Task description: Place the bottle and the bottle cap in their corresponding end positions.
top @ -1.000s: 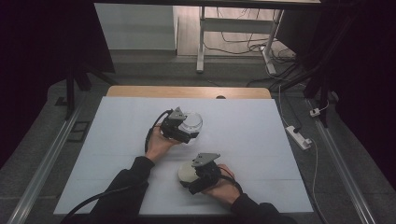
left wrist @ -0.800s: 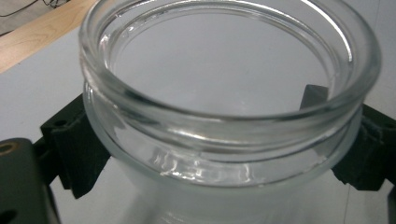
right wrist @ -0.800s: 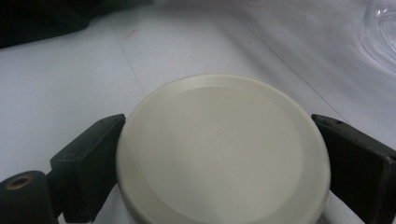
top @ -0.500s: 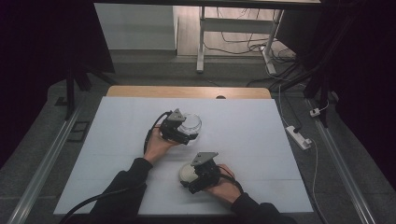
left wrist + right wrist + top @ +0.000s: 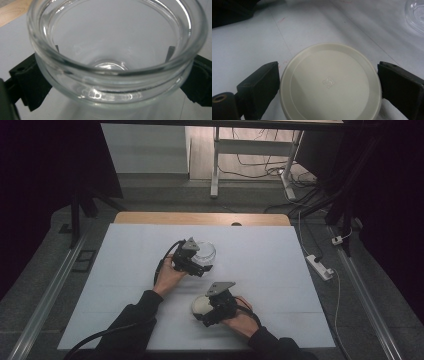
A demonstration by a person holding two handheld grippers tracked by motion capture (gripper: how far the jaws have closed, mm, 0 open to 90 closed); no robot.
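The high view looks forward and down on the white table (image 5: 280, 270) from well off, while each gripper view sits very close, one over a clear glass jar (image 5: 117, 50), one over a cream round lid (image 5: 330, 86), whose far corner seemingly shares that jar.

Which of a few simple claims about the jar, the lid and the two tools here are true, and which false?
1. The left tool has its jaws on either side of a clear glass jar. True.
2. The jar holds a dark liquid. False: it looks empty.
3. The cream lid sits between the right tool's jaws. True.
4. The lid is already on the jar. False: it lies apart from it on the white table.
5. The lid is square. False: it is round.
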